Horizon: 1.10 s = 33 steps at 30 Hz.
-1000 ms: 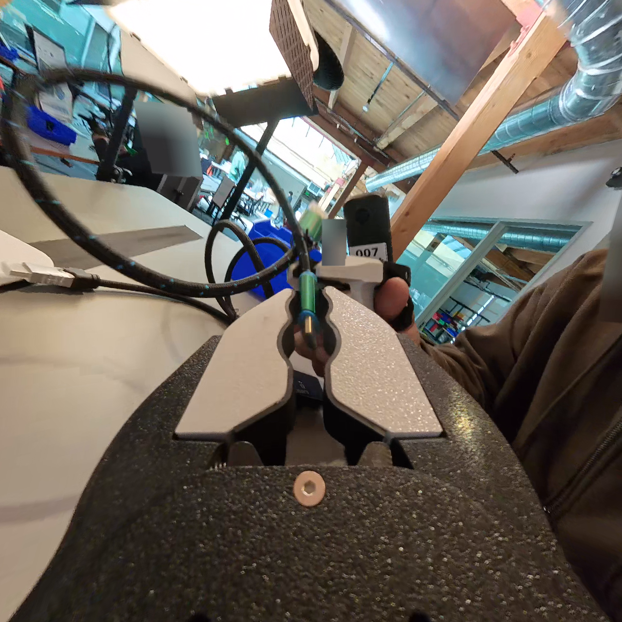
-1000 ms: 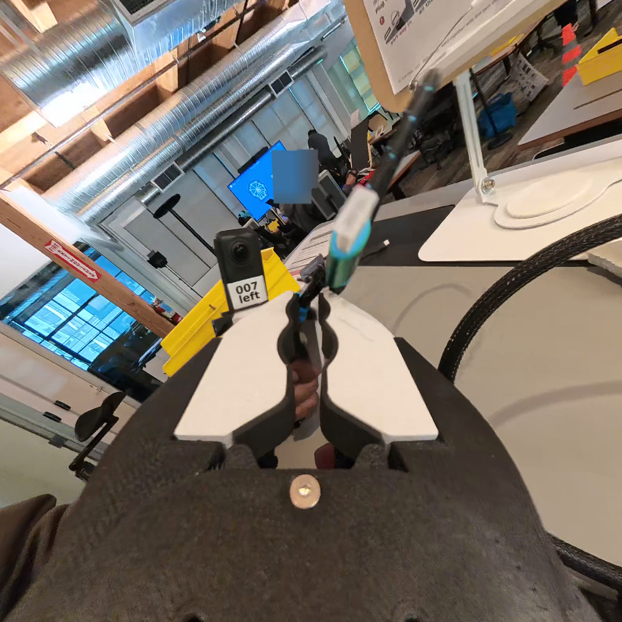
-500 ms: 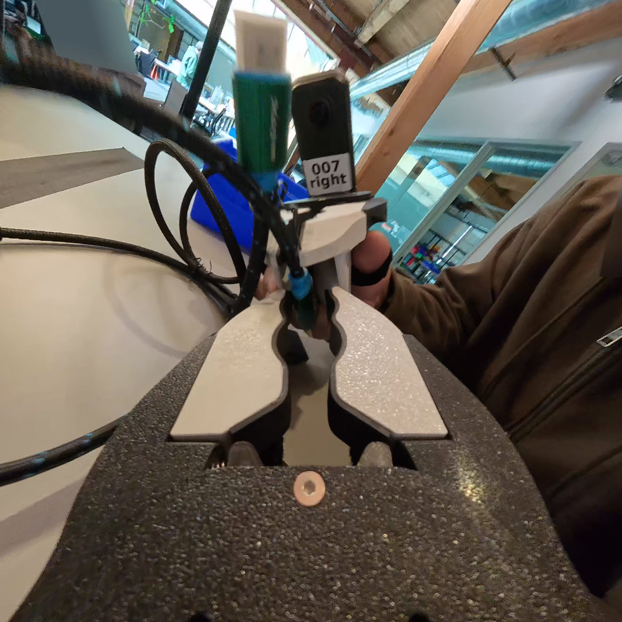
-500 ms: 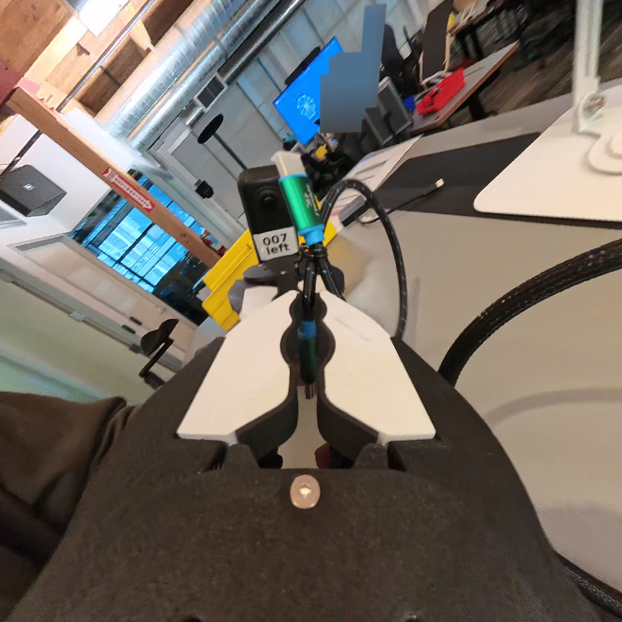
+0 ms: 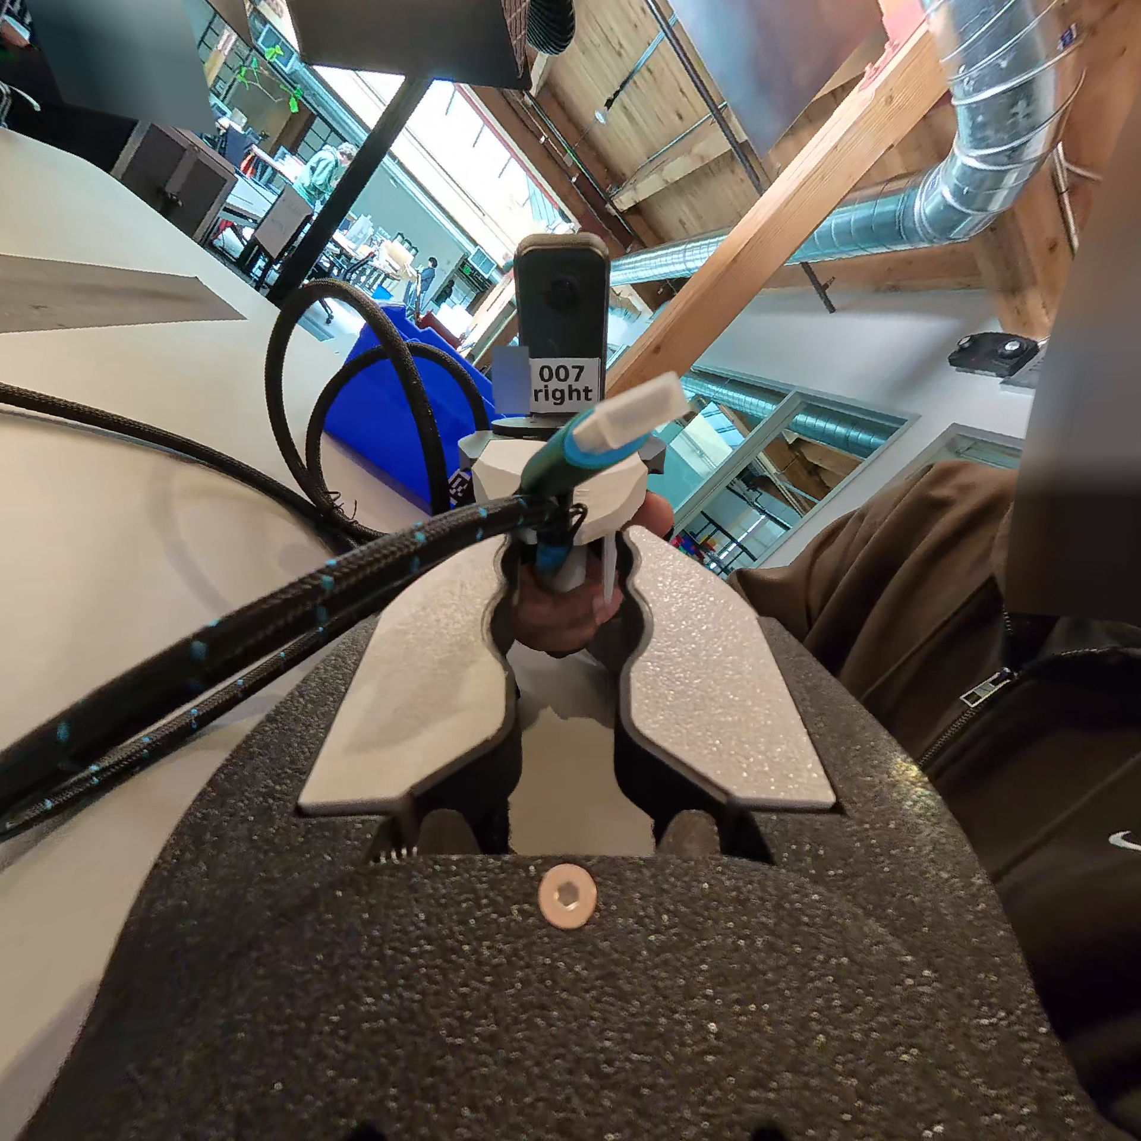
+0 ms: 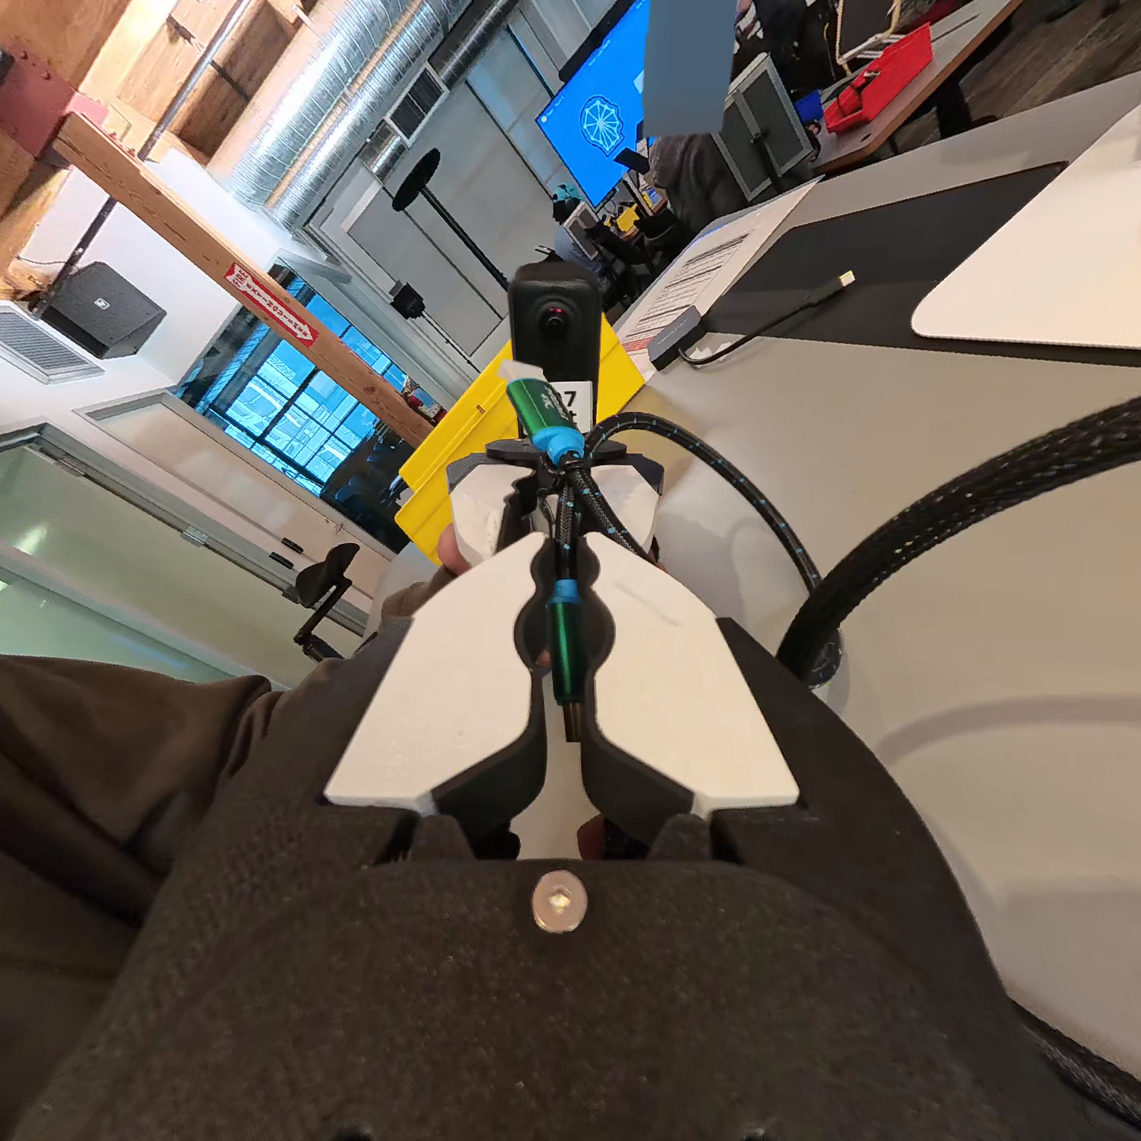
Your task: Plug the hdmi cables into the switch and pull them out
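Observation:
My right gripper point(image 6: 565, 543) is shut on a green HDMI plug point(image 6: 565, 648) with a blue collar. The plug's metal end points back at the camera, and its black braided cable point(image 6: 571, 500) leaves past the fingertips. A second green plug point(image 6: 540, 401) with a white cap sticks up beyond, tied into the same bundle; it also shows in the left wrist view point(image 5: 608, 426). My left gripper point(image 5: 565, 549) is open and holds nothing. It faces the right gripper point(image 5: 559, 494) tip to tip, and the braided cable point(image 5: 309, 605) crosses its left finger. A small dark box point(image 6: 673, 336) with a thin lead lies on the table farther off.
A grey table point(image 5: 123, 555) carries loops of thick black braided sleeve point(image 6: 926, 543). A blue bin point(image 5: 383, 395) and a yellow bin point(image 6: 469, 444) stand beyond the edge. A white flat base point(image 6: 1049, 278) lies at the right. A brown sleeve point(image 5: 895, 586) is close by. Both grippers' tips are close together, under 4 cm apart.
My left jaws opened and let go of the green plug they held. My right jaws closed on that plug, and it now sits deeper between the right fingers.

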Motion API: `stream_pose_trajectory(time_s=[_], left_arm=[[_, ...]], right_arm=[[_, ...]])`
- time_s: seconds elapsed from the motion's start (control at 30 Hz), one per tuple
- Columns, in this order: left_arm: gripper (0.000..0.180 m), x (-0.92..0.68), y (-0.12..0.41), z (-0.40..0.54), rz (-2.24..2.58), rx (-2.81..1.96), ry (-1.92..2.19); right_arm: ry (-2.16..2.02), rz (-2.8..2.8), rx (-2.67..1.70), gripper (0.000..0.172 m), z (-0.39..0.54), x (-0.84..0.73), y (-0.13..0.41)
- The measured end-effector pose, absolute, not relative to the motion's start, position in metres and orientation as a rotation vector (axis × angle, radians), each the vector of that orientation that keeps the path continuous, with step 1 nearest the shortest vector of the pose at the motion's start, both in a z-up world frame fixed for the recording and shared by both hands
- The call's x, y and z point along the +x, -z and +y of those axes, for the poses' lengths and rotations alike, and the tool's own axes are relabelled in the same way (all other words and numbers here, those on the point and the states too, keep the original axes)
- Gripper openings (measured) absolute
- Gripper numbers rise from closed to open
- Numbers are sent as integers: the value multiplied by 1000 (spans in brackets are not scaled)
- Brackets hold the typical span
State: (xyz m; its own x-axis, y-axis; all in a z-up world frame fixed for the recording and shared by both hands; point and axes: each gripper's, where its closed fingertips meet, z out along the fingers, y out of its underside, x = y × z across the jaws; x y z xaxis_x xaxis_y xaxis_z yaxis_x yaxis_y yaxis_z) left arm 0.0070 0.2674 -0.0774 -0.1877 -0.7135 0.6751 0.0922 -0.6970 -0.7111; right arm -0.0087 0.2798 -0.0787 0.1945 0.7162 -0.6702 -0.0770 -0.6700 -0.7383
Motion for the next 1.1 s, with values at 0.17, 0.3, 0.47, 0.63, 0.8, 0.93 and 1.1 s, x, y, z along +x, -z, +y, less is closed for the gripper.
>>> stream_pose_trajectory(time_s=[0.17, 0.3, 0.47, 0.63, 0.8, 0.93, 1.1], left_arm=[[33, 5, 78, 276, 659, -1555, 1939], [20, 4, 81, 283, 609, -1573, 1925], [12, 4, 82, 293, 553, -1584, 1866], [11, -10, 80, 312, 394, -1567, 1838], [10, -22, 77, 322, 302, -1534, 1841], [10, -23, 78, 322, 301, -1537, 1845], [10, -21, 78, 320, 311, -1547, 1870]], right_arm=[[-1466, -622, -1850, 6, 282, -10, 86], [-1397, -640, -1846, 6, 283, -12, 88], [-1217, -687, -1803, 18, 288, -10, 86], [-860, -828, -1698, 27, 292, -7, 82], [-420, -908, -1616, 27, 303, -3, 89], [-142, -919, -1553, 29, 311, 4, 90], [146, -1036, -1463, 31, 314, 6, 98]])
